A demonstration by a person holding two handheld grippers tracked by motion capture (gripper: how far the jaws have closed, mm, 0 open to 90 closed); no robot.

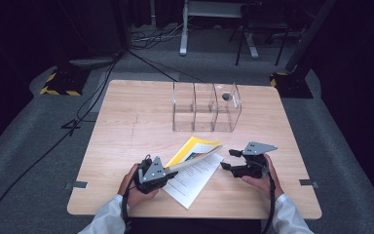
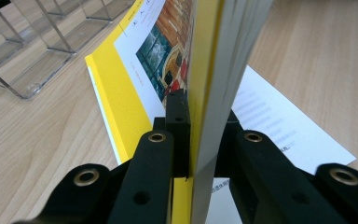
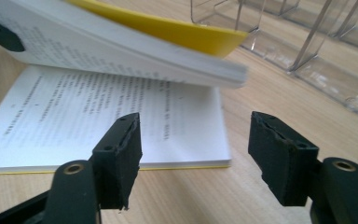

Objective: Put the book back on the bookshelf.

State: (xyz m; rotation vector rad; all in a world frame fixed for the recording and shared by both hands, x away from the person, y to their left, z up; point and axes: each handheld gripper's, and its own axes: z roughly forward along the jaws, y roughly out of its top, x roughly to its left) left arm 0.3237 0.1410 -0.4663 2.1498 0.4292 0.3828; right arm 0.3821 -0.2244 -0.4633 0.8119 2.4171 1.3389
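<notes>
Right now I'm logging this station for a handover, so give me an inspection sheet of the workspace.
Surface: light wooden table, level, bare around the work.
Job's things: yellow-covered paperback book lying open; its front cover and a block of pages are lifted off the printed pages below.
Clutter: clear plastic three-compartment rack at the far side, standing apart from the book.
Grippers: left gripper shut on the lifted cover and pages; right gripper open, nothing between its jaws.
Cables: black cables on the floor left of the table.
Surroundings: grey carpet, dark stands, yellow-black hazard-striped bases.
</notes>
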